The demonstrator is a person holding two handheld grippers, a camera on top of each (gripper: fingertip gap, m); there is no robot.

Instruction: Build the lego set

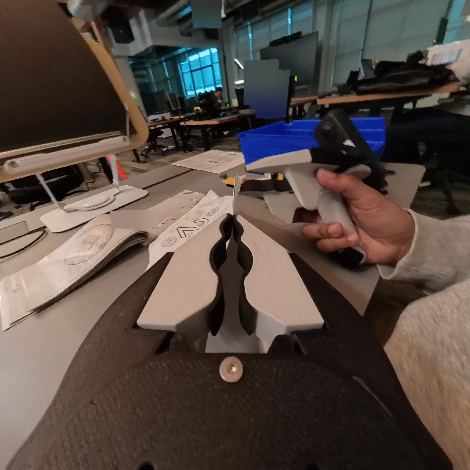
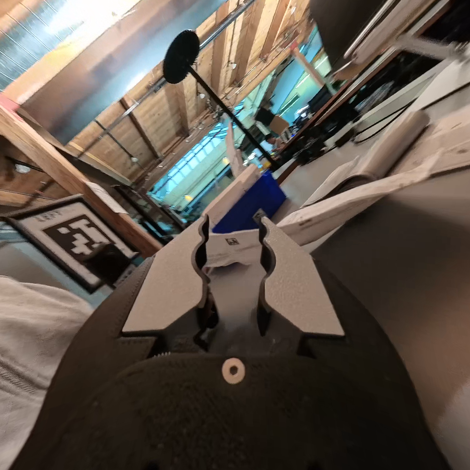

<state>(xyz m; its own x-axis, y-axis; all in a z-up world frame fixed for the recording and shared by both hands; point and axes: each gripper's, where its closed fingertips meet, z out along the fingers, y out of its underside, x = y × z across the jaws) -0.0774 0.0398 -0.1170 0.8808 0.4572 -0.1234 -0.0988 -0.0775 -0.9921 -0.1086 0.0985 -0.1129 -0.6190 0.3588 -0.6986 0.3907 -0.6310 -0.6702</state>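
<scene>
1. Nearest the left wrist camera, the left gripper [image 1: 232,220] is seen with its fingers clenched at the tips on a thin white sheet [image 1: 235,189]. The sheet is shown edge-on and standing up, and is probably held that way so that its free edge is offered to the other tool. Whether it is a page or part of a parts packet cannot be told.
2. At the far left, a monitor [image 1: 50,76] on its stand is kept clear of the working area.
3. To its right, an open instruction booklet [image 1: 76,256] is laid flat on the grey table [image 1: 63,356], presumably so the steps can be read while both hands are occupied.
4. A printed white paper packet [image 1: 193,229] is lying just beyond the left fingertips, partly over the booklet.
5. Further off, near the middle, a few loose lego pieces [image 1: 229,180], yellow among them, are spread on the table in front of a blue bin [image 1: 279,137]. No assembled model can be made out, so the build is judged to be at an early stage.
6. On the right, the right gripper [image 2: 234,226] is carried by the right hand [image 1: 361,218] above the table. Its fingers are released and well apart, with white paper visible between them. It is apparently being aimed at the sheet to take or tear it.
</scene>
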